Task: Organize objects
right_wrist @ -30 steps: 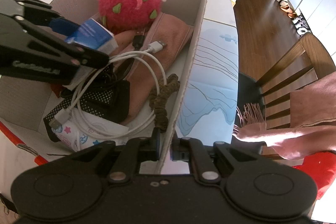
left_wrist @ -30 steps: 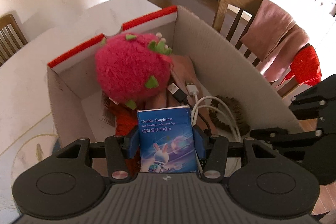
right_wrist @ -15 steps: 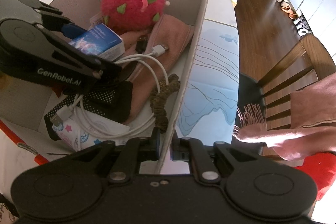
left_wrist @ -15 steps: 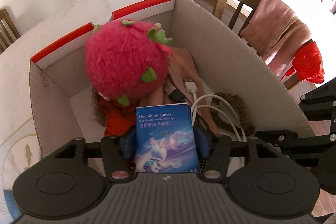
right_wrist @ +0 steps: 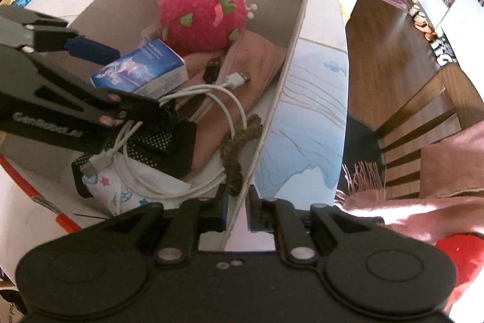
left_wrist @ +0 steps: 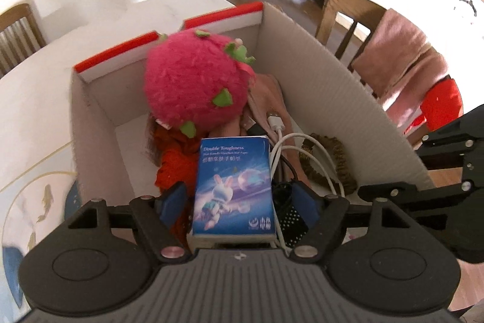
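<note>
One cardboard box (left_wrist: 317,87) sits on one table (left_wrist: 45,99). Inside it are one pink plush fruit (left_wrist: 193,80), one blue tissue pack (left_wrist: 234,186), one white cable (right_wrist: 224,111), one brown scrunchie (right_wrist: 239,147), one pink cloth (right_wrist: 257,65) and one black dotted pouch (right_wrist: 160,150). Two wooden chairs (left_wrist: 348,17) stand nearby. Two grippers (left_wrist: 239,202) are over the box.

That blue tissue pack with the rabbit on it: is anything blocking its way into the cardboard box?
Nothing visible does. The blue tissue pack already lies inside the open-topped cardboard box, on the clutter there, between the opening jaws of the left gripper, whose pads stand clear of it.
</note>
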`<state>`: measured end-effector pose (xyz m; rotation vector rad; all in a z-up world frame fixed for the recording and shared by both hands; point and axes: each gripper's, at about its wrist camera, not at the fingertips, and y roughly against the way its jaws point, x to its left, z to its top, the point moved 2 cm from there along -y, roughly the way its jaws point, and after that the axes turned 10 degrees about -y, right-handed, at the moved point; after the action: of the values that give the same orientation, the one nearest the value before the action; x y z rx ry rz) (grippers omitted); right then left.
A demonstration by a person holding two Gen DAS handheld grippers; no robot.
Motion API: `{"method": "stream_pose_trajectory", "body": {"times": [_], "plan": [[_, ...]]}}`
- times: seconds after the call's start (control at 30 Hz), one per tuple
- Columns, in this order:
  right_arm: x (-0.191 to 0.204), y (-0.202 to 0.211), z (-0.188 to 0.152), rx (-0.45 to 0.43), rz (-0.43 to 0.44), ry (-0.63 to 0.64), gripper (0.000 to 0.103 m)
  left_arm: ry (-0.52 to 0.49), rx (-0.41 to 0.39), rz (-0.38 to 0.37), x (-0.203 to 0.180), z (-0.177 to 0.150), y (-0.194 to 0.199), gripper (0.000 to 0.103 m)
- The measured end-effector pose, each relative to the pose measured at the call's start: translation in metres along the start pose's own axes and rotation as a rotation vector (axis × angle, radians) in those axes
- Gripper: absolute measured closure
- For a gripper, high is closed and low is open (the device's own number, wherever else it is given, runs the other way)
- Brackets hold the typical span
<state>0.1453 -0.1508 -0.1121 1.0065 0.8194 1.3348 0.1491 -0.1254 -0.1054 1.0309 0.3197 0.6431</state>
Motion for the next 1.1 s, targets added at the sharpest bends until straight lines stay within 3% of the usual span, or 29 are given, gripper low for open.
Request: {"method": "stream_pose_trajectory", "body": {"times": [0.2,0.37,0.67,1.0,1.1], "plan": [[-0.002,0.023,0.0,-0.053,0.019,-0.002,0.089,0.059,-0.066,0.027,0.0,-0.014,0.03,0.027],[0.002,0.056,-0.002,-0.16,0.014,-0.023,0.085,0.055,-0.169,0.104,-0.002,-0.026,0.068,0.027],[0.029,0.108,-0.022,-0.341,0.071,-0.076,0.073,0.068,-0.303,0.101,-0.002,-0.05,0.121,0.026],[0.054,0.137,-0.055,-0.467,0.112,-0.146,0.05,0.069,-0.373,0.061,-0.001,-0.084,0.152,0.006],[0.059,0.141,-0.063,-0.496,0.128,-0.145,0.039,0.076,-0.385,0.045,-0.002,-0.094,0.156,0.001]]}}
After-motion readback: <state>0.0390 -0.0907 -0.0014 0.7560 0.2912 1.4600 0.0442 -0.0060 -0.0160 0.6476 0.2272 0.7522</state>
